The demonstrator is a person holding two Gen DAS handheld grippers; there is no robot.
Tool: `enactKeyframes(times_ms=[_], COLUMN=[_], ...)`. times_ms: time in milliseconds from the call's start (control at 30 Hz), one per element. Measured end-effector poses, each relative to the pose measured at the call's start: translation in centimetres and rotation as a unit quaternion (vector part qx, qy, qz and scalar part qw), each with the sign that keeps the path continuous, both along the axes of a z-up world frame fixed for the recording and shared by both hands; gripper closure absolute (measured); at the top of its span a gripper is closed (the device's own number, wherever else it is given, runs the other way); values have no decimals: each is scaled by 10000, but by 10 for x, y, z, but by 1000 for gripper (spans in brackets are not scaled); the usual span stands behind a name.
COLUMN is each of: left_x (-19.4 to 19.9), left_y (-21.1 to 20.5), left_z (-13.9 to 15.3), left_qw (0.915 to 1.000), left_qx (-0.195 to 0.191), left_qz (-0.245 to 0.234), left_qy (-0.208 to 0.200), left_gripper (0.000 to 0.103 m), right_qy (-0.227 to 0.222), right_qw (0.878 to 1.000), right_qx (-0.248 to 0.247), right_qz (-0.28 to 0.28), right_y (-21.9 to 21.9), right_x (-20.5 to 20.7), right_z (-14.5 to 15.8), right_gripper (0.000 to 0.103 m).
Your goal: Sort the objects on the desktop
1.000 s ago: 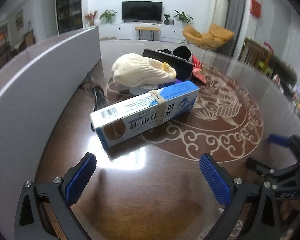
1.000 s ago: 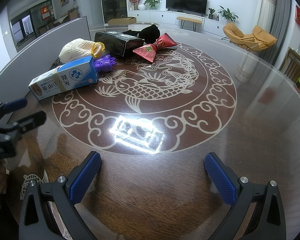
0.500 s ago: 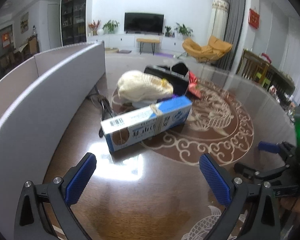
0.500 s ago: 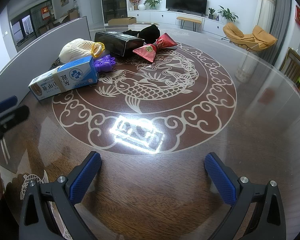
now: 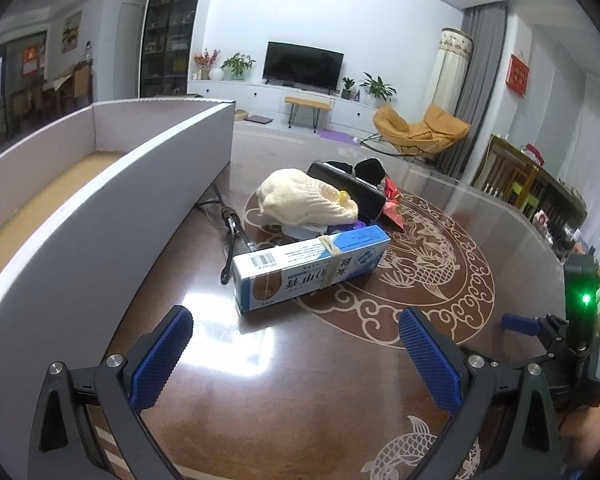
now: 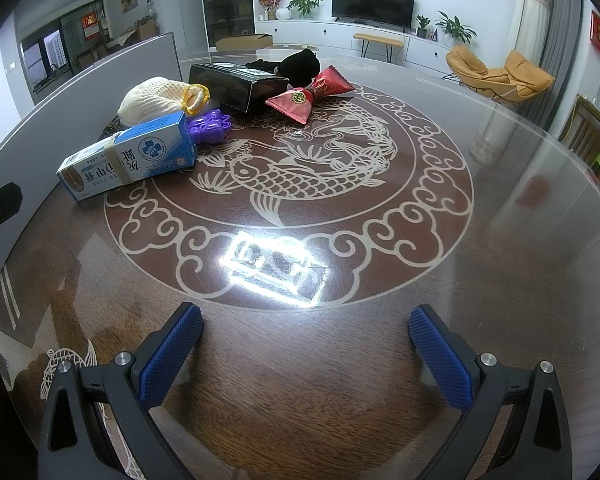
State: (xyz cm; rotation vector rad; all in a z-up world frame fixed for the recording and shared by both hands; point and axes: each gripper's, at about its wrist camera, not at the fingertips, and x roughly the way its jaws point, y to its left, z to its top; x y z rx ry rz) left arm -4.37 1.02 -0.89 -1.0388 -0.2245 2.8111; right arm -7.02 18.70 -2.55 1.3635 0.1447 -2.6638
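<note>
Blue carton (image 5: 311, 269): lies flat just ahead of the left gripper (image 5: 296, 354), nearest of the cluster; well ahead-left of the right gripper (image 6: 306, 354).
Handling: likely light, stiff cardboard, banded with a rubber band; grip across its narrow sides near the middle.
Behind it: cream knit pouch (image 5: 306, 200), purple toy (image 6: 211, 127), black box (image 6: 238, 84), red packet (image 6: 312, 94).
Left of tongs: white bin (image 5: 112, 196), seemingly the destination.
Tongs: both released, jaws wide, holding nothing.
</note>
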Motion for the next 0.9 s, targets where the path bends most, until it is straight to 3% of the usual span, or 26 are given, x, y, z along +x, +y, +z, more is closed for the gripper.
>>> enactKeyframes(times_ms=[533,733,900], left_x=[3,0,1], left_y=[-12,-6,-4], left_z=[-4,-8,-6], left_qw=[9993,9991,9991], left_qx=[69,-74,-163], left_qz=[361,389,378], left_qy=[-116,-168,-107], left_gripper=[0,0,0], right_qy=[-2,274,538], right_qw=[10000,9928,9846], right_qx=[-24,-1038,-1350], right_qz=[91,535,969], right_y=[-2,-17,-61], right_x=[2,-16,-62], right_z=[0,27,56], right_gripper=[0,0,0])
